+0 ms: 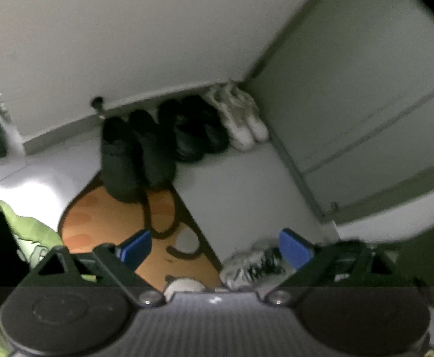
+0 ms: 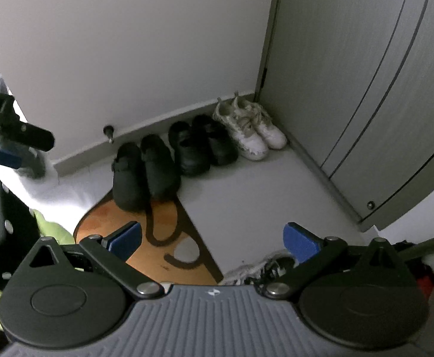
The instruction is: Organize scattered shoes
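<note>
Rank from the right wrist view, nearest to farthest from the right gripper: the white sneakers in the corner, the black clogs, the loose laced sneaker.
1. Loose laced sneaker, just beside the right gripper, lower right.
2. Black clogs, toes on the orange mat, centre-left.
3. White sneakers, far corner by the wall.

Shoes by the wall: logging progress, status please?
Both grippers open, empty. Three pairs lined along wall. One white sneaker still loose near right gripper. Nothing blocking.

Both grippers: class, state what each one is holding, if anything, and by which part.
Nothing is held. The left gripper and right gripper are both open, with only floor and mat between their blue fingers.
</note>
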Demonstrator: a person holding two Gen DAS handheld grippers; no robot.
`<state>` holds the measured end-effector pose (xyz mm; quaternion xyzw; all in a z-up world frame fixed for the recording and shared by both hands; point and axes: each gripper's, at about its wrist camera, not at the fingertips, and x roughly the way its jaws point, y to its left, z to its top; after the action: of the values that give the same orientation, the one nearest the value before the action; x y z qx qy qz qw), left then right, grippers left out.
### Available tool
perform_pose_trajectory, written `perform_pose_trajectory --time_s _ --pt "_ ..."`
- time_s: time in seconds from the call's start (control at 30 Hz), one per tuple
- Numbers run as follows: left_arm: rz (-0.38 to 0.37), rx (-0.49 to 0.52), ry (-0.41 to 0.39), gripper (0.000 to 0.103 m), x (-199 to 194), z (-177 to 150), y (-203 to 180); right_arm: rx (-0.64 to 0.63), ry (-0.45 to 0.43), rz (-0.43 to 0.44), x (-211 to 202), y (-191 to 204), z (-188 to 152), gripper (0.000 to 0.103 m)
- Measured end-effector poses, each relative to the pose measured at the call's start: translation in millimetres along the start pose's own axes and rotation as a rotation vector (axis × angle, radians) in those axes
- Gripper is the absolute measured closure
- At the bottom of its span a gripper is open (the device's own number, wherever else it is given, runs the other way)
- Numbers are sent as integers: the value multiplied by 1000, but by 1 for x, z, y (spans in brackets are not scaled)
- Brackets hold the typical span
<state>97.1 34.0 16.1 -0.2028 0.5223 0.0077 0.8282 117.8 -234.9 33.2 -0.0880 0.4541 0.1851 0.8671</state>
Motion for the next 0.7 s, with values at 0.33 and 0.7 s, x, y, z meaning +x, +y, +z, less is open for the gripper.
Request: perform_pose_trajectory --time_s 0.33,0.7 --pt "28 119 116 17 48 -54 24 42 108 32 42 6 -68 0" --pt "-44 64 171 22 102 -79 69 -53 262 -15 103 18 -109 2"
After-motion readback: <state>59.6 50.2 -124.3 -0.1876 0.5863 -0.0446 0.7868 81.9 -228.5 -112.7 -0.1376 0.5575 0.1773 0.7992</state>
